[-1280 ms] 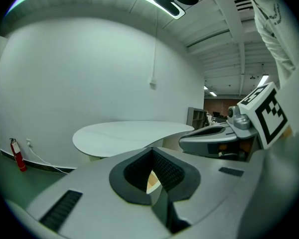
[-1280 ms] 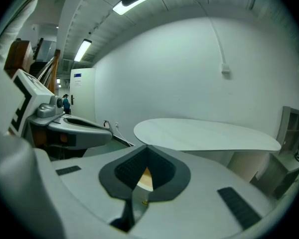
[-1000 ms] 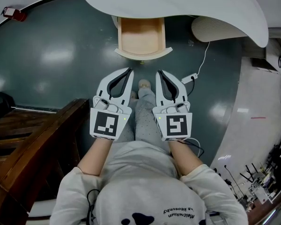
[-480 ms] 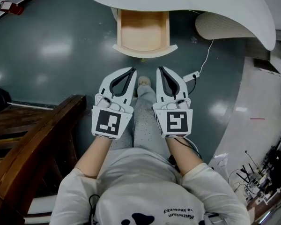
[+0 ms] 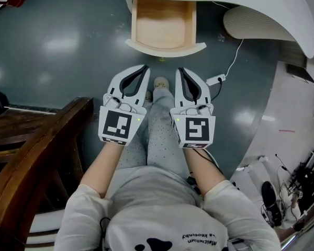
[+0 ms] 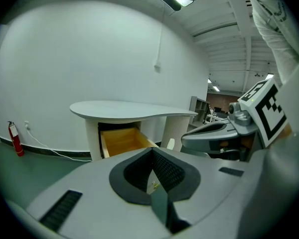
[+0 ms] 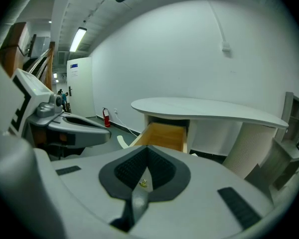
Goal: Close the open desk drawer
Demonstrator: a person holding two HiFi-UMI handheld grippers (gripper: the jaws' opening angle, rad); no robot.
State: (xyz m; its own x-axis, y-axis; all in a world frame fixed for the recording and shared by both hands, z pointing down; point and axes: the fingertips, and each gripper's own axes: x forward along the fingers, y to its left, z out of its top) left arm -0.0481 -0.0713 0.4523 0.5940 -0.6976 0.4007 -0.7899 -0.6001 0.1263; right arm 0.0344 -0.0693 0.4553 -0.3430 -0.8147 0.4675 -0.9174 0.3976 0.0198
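Observation:
A light wooden drawer (image 5: pixel 165 27) stands pulled out from under the white desk top (image 5: pixel 235 1). Its curved front panel (image 5: pixel 167 49) faces me and carries a small brass knob (image 5: pixel 162 59). My left gripper (image 5: pixel 145 67) and right gripper (image 5: pixel 179 69) hang side by side a short way in front of the panel, touching nothing. Both are shut and empty. In the left gripper view the drawer (image 6: pixel 122 141) lies ahead beyond the left gripper (image 6: pixel 152 149). In the right gripper view the drawer (image 7: pixel 164 136) lies beyond the right gripper (image 7: pixel 147 148).
A dark wooden chair (image 5: pixel 36 156) stands at the left. A white cable with a plug block (image 5: pixel 215 80) lies on the grey floor right of the drawer. The desk's ribbed round leg (image 5: pixel 251 25) is at the right. A person's legs and shoe (image 5: pixel 159 82) sit between the grippers.
Both grippers have sunk a little together and stay shut. In the head view the drawer and desk have slid toward the top right.

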